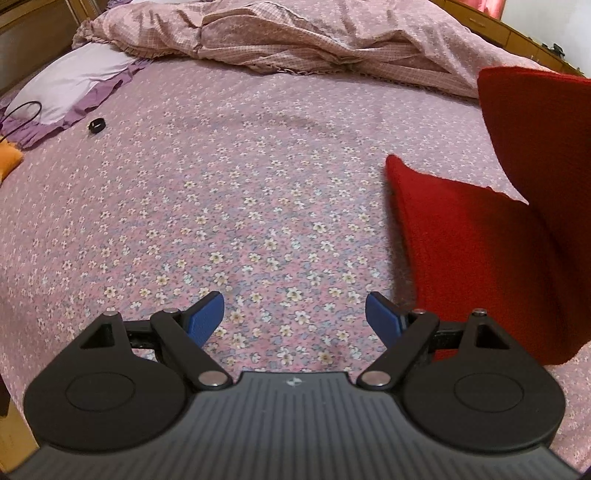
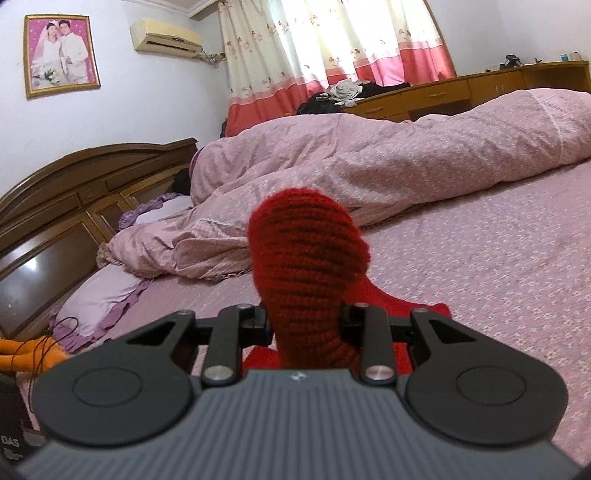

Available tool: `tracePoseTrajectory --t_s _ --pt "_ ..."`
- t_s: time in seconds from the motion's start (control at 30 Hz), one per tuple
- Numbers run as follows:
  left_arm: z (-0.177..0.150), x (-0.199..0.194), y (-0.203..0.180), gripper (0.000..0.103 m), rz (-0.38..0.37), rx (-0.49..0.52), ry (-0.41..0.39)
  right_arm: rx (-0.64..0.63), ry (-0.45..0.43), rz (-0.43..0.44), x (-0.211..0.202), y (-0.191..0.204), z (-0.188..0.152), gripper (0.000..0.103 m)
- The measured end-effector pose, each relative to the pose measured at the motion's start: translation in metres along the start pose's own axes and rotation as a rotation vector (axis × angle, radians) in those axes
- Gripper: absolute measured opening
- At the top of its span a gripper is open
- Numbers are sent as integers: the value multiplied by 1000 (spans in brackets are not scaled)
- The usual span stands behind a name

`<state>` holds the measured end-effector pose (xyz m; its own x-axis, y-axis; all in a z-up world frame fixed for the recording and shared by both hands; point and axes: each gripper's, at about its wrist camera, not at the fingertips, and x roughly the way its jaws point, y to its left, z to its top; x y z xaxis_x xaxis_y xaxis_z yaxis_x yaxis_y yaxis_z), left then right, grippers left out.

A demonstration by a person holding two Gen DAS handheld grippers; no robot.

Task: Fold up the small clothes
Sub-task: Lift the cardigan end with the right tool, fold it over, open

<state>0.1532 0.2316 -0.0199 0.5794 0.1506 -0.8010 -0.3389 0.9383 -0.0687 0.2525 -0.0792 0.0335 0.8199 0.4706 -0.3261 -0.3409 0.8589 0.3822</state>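
Note:
A red knitted garment (image 1: 491,254) hangs lifted at the right of the left wrist view, its lower part reaching down toward the floral bedsheet (image 1: 221,192). My left gripper (image 1: 295,317) is open and empty, low over the sheet, just left of the garment. My right gripper (image 2: 304,321) is shut on the red knitted garment (image 2: 306,266), a bunched fold of which stands up between the jaws; the rest hangs below.
A rumpled pink quilt (image 1: 295,33) lies across the far side of the bed. A purple pillow (image 1: 70,88) with a black cable and a small black ring (image 1: 96,126) lie at the left. A wooden headboard (image 2: 74,192) and a dresser (image 2: 461,92) stand behind.

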Motion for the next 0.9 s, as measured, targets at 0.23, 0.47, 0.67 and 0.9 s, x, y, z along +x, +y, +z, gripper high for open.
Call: tracePoseTrajectory --t_s 0.23,0.47,0.67,0.9 --pt "-2 1 12 87 15 -25 4 -9 32 30 10 20 -13 31" --pt "-8 4 24 87 25 -56 15 -65 112 63 23 36 -41 31" --pt "-14 8 32 87 38 -82 29 -114 154 78 29 45 -62 31" --pt "-14 5 36 87 44 -94 17 -123 176 111 27 45 -67 43"
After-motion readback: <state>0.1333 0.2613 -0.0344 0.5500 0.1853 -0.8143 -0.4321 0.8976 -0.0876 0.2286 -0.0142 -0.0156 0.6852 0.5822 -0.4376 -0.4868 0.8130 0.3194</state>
